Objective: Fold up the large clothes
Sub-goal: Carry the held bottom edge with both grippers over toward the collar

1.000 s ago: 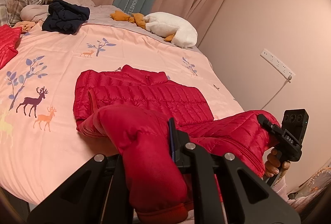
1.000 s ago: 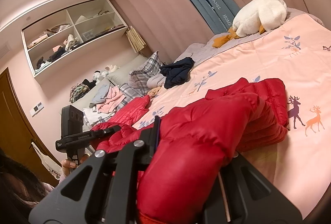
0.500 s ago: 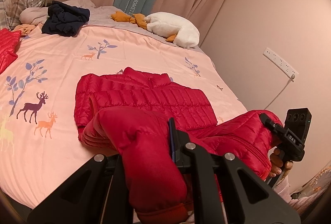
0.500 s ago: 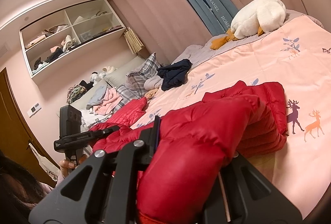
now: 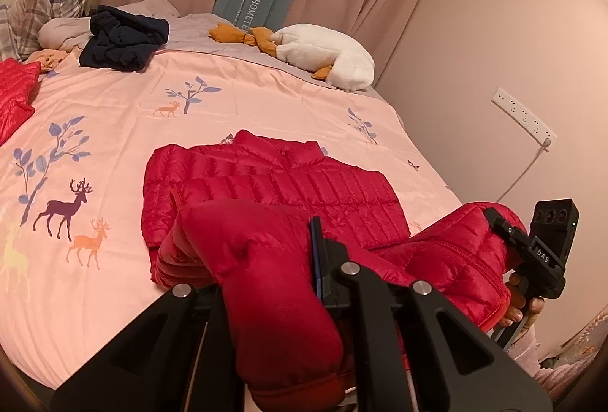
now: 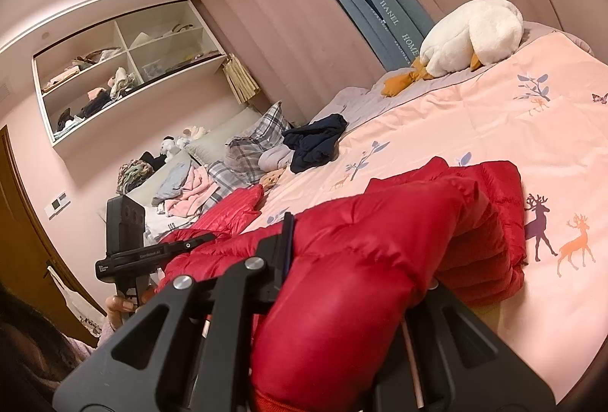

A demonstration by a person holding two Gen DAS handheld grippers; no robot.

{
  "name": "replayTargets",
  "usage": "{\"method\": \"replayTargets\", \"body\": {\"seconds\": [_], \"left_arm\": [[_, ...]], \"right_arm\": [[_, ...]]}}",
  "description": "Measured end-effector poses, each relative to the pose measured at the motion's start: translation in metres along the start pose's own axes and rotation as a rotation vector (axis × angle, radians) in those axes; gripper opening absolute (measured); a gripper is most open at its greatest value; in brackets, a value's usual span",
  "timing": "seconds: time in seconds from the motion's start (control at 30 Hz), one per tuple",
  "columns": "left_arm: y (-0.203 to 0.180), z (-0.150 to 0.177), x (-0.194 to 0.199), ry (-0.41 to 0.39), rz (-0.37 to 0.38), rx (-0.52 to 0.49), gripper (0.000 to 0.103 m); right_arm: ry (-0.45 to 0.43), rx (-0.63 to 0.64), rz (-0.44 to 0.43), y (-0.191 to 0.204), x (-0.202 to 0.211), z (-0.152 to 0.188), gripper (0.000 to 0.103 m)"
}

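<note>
Left tool [image 5: 281,260] and right tool [image 6: 342,260] each clamped on my red puffer jacket's [image 5: 273,184] hem, lower centre of frame, its body flat on the bed [image 5: 114,100]. Risk: slick padding slips free, fold lands skewed.

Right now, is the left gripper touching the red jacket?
Touching. The left wrist view shows the left gripper shut on a bunched fold of the red jacket, fabric bulging out on both sides.

A home bedroom: bed [image 5: 114,153] under deer-print quilt, pillows [image 6: 258,142], curtains [image 6: 288,32], clothes shelves [image 6: 125,77].
</note>
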State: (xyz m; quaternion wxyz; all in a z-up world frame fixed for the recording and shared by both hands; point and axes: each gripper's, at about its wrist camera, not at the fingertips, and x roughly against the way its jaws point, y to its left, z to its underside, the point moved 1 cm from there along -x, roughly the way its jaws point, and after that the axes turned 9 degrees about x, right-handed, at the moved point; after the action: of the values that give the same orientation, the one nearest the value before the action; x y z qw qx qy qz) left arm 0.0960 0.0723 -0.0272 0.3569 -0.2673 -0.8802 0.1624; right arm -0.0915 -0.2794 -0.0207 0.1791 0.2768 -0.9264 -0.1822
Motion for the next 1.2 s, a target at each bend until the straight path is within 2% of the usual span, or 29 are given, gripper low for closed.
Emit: {"method": "replayTargets", "body": {"seconds": [1.2], "left_arm": [[0.018, -0.029, -0.048, -0.028, -0.121, -0.020, 0.010]], "right_arm": [[-0.007, -0.025, 0.098, -0.052, -0.052, -0.020, 0.012]]}}
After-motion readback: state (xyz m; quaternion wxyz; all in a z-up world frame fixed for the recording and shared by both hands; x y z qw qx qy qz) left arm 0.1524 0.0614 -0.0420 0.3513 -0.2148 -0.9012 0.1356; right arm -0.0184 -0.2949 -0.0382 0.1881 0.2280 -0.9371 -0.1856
